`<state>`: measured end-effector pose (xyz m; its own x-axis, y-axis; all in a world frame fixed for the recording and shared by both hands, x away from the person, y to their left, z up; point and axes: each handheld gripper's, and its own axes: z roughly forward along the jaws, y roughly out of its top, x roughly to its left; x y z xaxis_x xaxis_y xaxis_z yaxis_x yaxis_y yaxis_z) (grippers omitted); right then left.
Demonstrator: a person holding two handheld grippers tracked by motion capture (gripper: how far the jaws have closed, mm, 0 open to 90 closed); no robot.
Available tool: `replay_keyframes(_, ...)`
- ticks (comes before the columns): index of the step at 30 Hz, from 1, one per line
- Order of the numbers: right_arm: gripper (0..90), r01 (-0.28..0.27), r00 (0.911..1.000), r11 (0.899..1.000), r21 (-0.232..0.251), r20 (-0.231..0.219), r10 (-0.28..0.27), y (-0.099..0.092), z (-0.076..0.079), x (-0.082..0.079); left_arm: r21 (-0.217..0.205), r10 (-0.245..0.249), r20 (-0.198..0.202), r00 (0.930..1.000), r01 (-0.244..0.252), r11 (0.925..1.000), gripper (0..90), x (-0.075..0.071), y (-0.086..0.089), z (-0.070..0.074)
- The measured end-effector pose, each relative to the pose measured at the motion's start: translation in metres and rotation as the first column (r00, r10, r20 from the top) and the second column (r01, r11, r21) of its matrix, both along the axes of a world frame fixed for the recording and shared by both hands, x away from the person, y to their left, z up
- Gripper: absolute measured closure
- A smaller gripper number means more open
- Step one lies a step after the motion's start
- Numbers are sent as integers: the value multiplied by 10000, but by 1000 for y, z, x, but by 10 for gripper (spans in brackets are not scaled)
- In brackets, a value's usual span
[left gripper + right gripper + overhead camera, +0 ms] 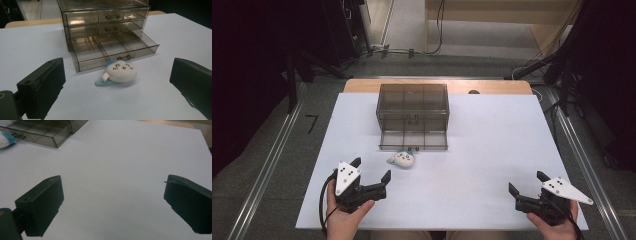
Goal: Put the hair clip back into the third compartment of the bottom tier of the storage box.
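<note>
A small white plush toy [402,158] with a face and pale blue trim lies on the white table, just in front of the open bottom drawer [413,140] of a smoky clear drawer chest [412,103]. In the left gripper view the plush toy [121,71] sits ahead between the wide-apart jaws, with the drawer chest [105,22] behind it. My left gripper [371,169] stands open near the front left, short of the toy. Open too, my right gripper [527,182] rests at the front right over bare table. The right gripper view catches the toy's edge [5,139] at far left.
The white table top [492,145] spreads wide between and behind both grippers. A wooden edge [492,87] runs along the table's far side. Dark stands and cables stand on the floor beyond. The drawer's compartments hold nothing that I can see.
</note>
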<state>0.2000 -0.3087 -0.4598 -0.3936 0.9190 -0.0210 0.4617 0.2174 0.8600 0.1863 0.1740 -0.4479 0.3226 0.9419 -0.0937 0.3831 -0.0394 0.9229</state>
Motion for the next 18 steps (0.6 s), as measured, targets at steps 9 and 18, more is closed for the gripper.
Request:
replay_keyframes(9, 15, -74, 10000, 10000, -31, -18, 74, 1, -1, 0, -39, -191, -388, 9991, 190, 9998, 1, 14, -7, 6)
replay_keyframes(18, 15, -84, 9999, 10000, -31, -84, 84, 1, -2, 1, 71, -314, -745, 9967, 320, 9995, 2, 27, -16, 6)
